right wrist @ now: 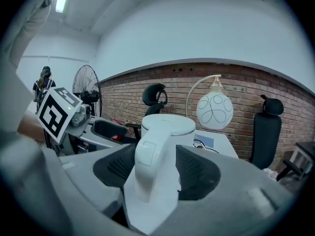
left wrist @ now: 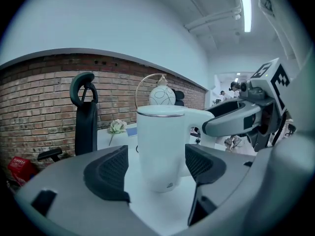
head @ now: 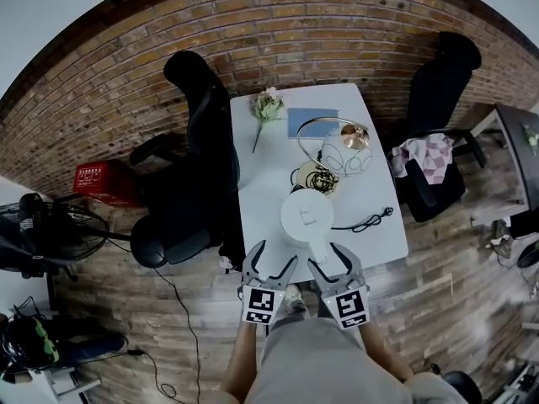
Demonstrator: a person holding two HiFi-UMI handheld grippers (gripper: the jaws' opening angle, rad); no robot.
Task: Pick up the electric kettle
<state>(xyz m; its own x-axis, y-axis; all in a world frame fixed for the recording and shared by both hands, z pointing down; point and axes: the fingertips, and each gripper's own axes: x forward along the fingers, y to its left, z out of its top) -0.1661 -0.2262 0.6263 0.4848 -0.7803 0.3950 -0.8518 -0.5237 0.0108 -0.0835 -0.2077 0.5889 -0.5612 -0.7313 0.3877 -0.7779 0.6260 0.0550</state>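
Note:
A white electric kettle (head: 307,215) stands near the front edge of the white table (head: 257,183), its handle (head: 319,247) pointing toward me. My right gripper (head: 334,257) reaches in from the front right. In the right gripper view the handle (right wrist: 150,166) sits between the two dark pads, which lie against its sides with no gap showing. My left gripper (head: 271,259) is at the table's front edge, left of the handle. In the left gripper view its jaws stand apart, with the kettle body (left wrist: 160,146) upright a little beyond them and untouched.
Behind the kettle lie a coiled cable (head: 318,178), a globe lamp (head: 345,150) with an arched stem, a blue book (head: 310,122) and a flower (head: 268,106). A black cord (head: 364,222) trails to the right. Black chairs (head: 198,167) (head: 438,99) flank the table.

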